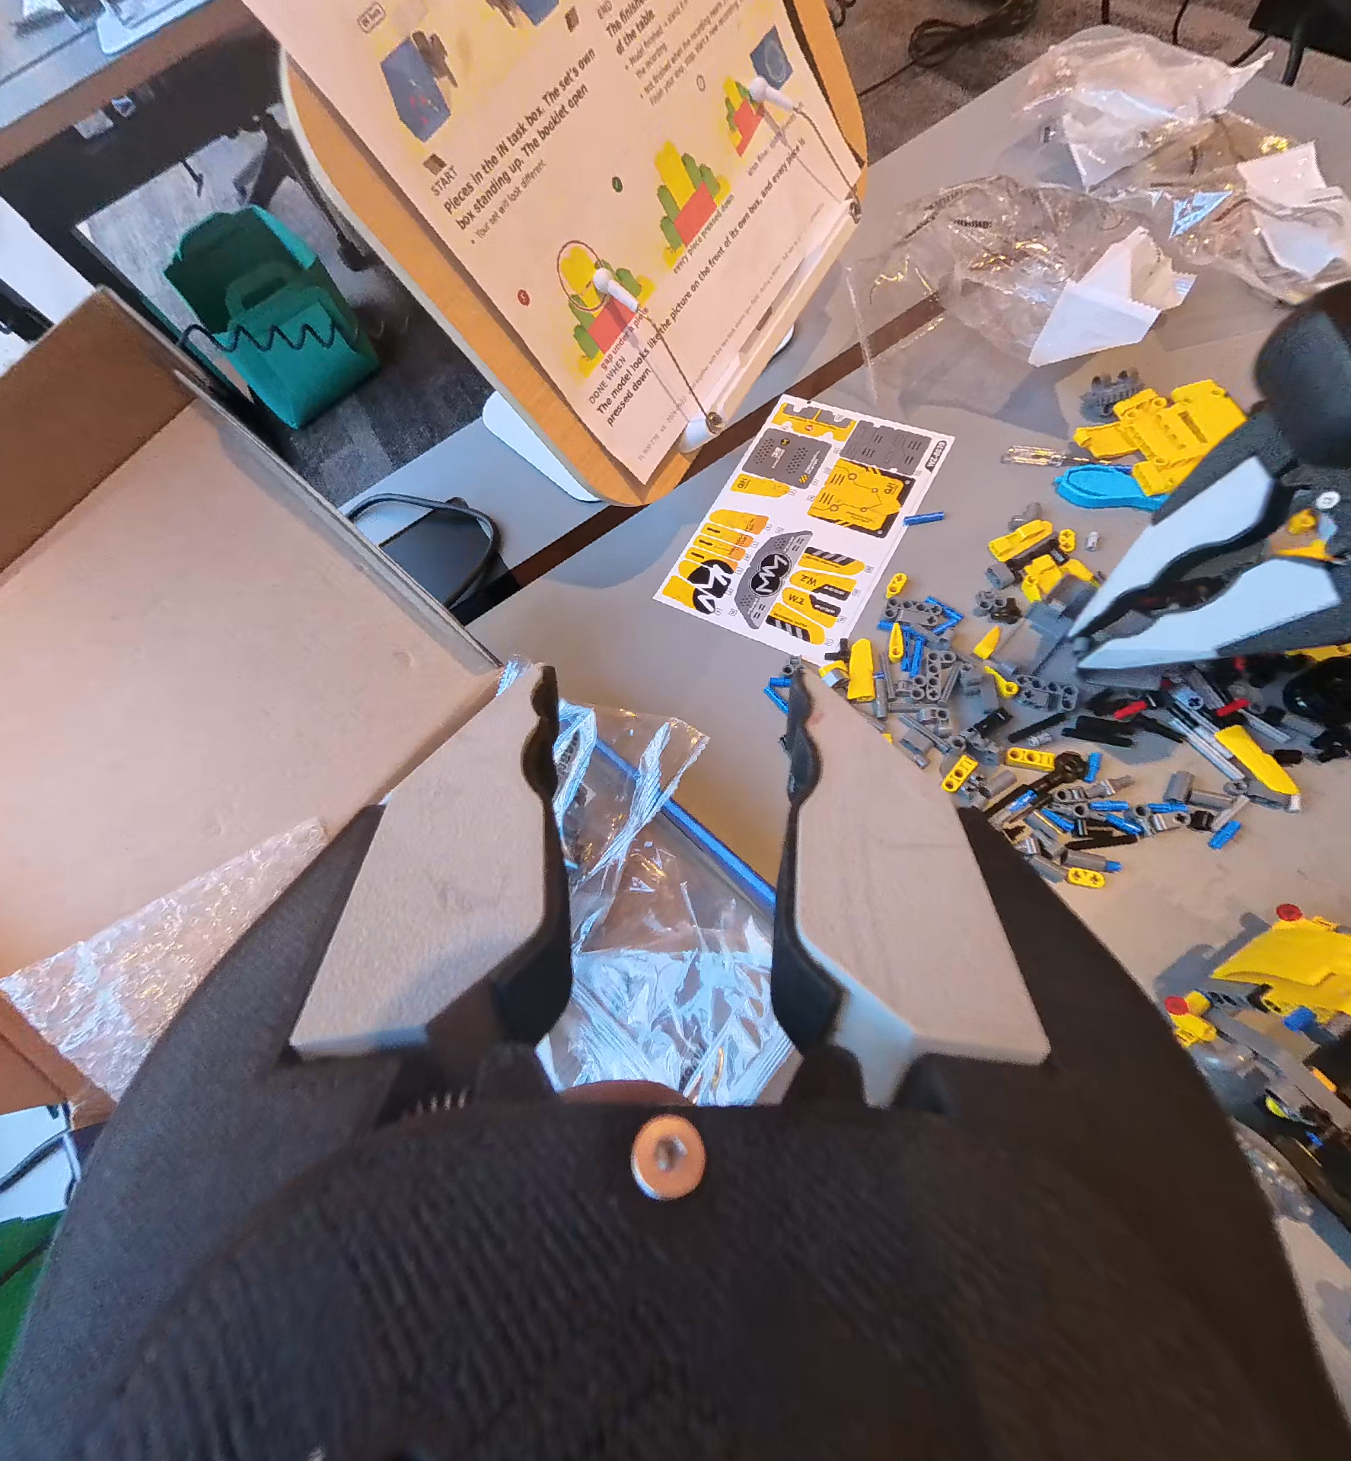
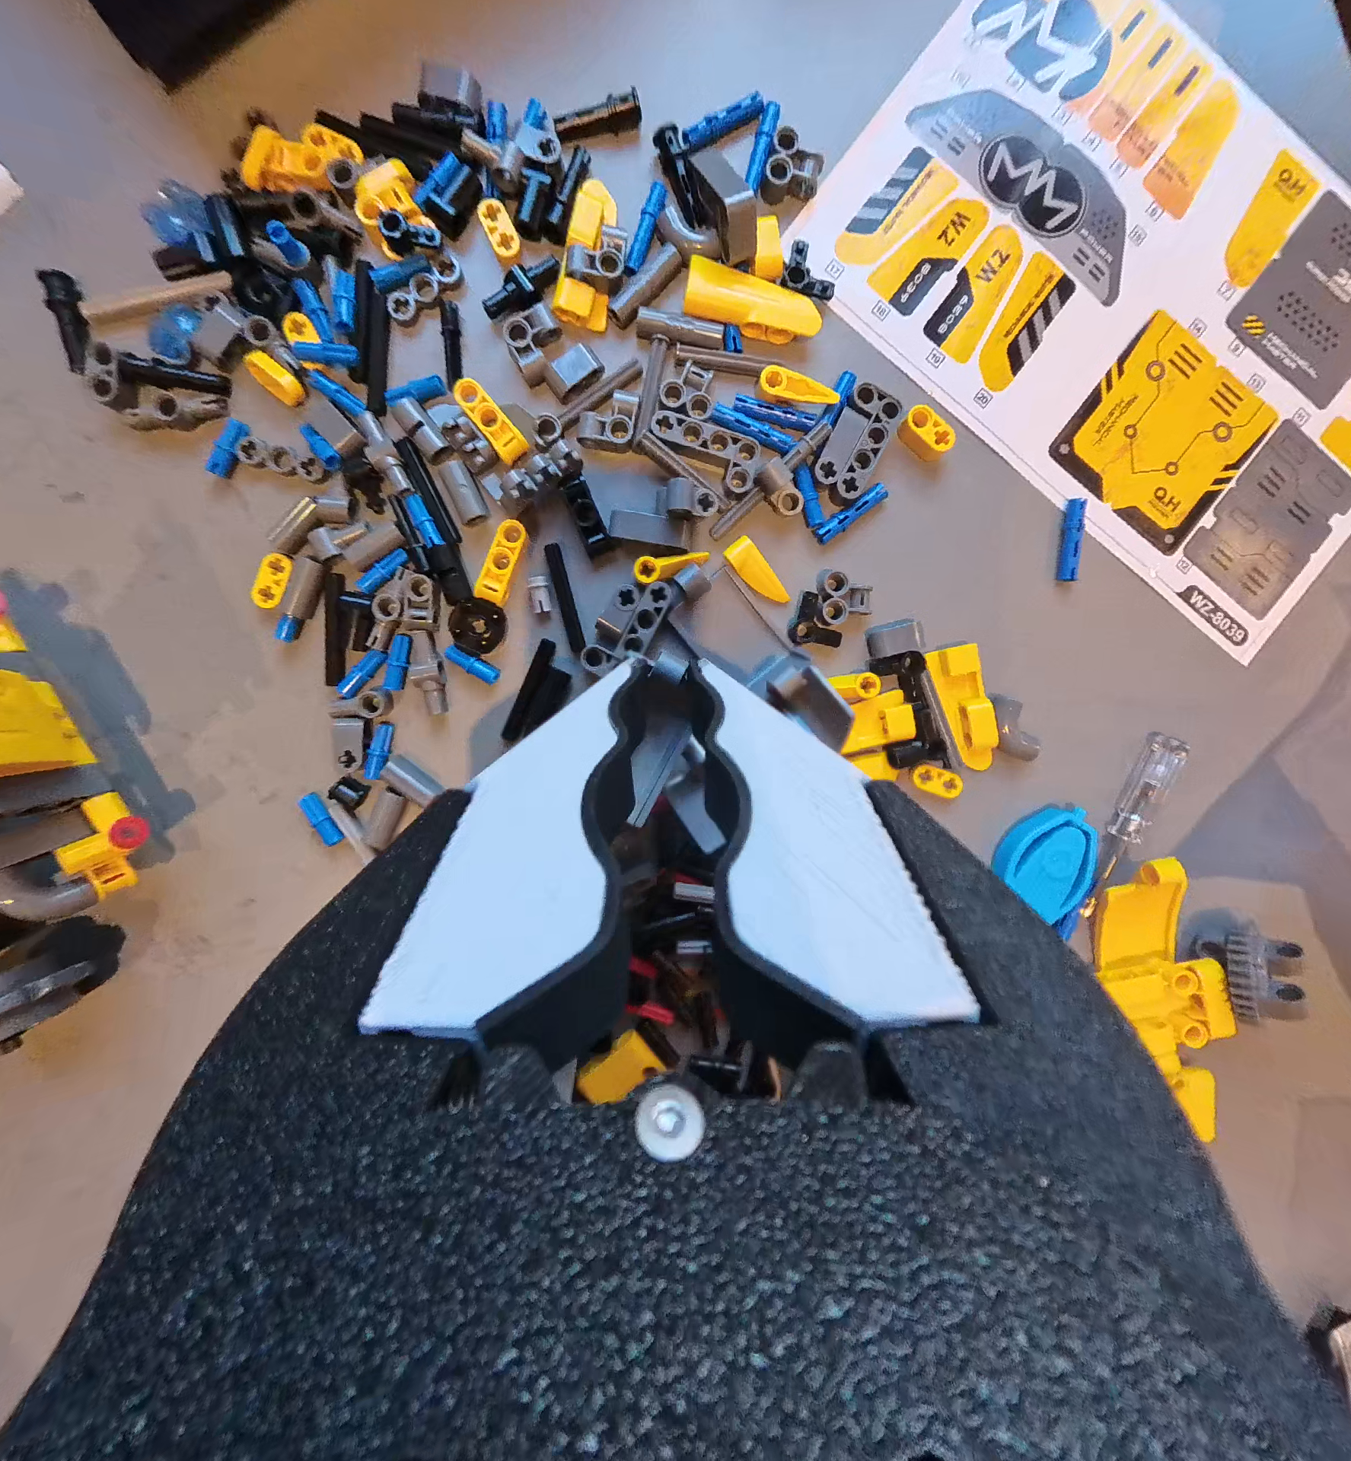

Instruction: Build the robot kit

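My right gripper (image 2: 666, 668) is shut on a dark grey piece (image 2: 656, 751), its tips low at the near edge of a pile of small blue, grey, black and yellow building parts (image 2: 537, 379). In the left wrist view it (image 1: 1079, 652) stands tip-down in that pile (image 1: 1051, 743). My left gripper (image 1: 668, 696) is open and empty. It hovers over crumpled clear plastic bags (image 1: 656, 909) beside a blue-edged tray rim (image 1: 703, 830), left of the pile.
A sticker sheet (image 2: 1131, 316) lies beyond the pile. A part-built yellow model (image 2: 16, 751) stands left, and yellow sub-assemblies (image 2: 925, 711) and a blue tool (image 2: 1047, 862) right. An open cardboard box (image 1: 142, 672), an instruction board (image 1: 601, 198) and loose bags (image 1: 1131, 198) ring the grey table (image 1: 616, 632). The left gripper's tips are roughly 25 centimetres from the right gripper's.
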Demonstrator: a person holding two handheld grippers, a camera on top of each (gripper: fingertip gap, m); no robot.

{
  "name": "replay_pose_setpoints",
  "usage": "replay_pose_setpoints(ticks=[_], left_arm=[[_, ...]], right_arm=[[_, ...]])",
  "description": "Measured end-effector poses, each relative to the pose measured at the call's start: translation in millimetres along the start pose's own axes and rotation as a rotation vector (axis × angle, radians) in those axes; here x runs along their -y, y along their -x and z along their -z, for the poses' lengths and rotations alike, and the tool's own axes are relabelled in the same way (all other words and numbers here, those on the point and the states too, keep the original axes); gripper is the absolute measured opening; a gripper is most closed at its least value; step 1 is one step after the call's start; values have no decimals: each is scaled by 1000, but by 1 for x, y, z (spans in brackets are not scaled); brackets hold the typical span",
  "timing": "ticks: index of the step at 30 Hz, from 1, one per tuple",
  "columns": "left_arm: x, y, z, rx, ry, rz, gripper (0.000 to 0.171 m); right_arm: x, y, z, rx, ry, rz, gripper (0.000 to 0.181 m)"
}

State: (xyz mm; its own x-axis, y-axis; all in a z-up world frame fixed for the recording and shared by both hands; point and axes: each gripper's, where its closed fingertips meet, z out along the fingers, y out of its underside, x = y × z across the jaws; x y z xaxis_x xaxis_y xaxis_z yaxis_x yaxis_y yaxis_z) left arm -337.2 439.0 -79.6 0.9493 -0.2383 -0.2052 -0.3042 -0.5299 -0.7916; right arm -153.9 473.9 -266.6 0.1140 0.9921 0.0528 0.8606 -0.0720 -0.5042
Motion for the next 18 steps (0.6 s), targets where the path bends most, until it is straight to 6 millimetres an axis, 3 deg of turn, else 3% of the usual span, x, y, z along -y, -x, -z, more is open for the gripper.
replay_pose_setpoints(ticks=[7,18], left_arm=[[0,2,2,1,-6,4,55],[0,4,3,0,-13,10,55]], right_arm=[[-2,7,20,0,-43,-21,9],[-8,13,23,10,-43,-38,9]])
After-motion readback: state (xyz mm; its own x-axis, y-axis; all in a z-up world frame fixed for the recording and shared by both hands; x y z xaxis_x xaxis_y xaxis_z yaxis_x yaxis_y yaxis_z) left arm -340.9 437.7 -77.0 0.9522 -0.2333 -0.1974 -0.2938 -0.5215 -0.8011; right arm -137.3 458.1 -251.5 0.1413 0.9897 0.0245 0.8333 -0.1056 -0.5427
